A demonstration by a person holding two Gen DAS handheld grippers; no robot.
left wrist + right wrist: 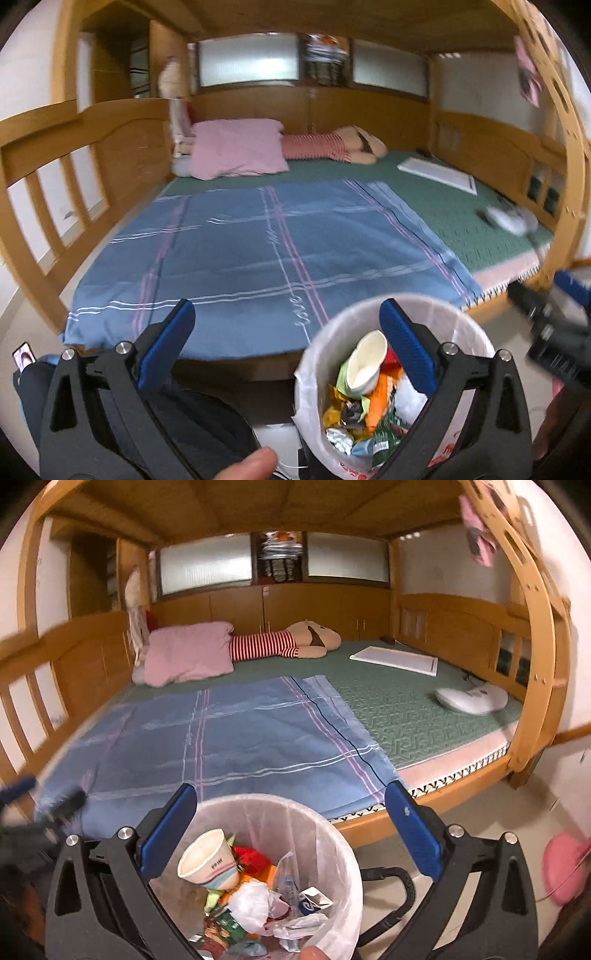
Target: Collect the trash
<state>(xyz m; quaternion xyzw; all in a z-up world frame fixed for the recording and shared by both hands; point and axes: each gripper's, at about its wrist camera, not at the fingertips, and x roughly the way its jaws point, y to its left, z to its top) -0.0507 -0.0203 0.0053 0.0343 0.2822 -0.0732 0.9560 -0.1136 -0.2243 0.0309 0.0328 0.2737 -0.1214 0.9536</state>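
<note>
Jaws of both the left gripper [282, 345] and right gripper [290, 829] gape apart, empty, above the trash bin [332, 834] at lower frame.

I see a wooden bed [436, 794] with green mat [406, 709] | on it: blue plaid sheet [229, 738], pink pillow [188, 653], striped plush doll [288, 642], white board [395, 659], white device [471, 699] | floor [491, 808]: lined trash bin [332, 834] beside bed.
</note>
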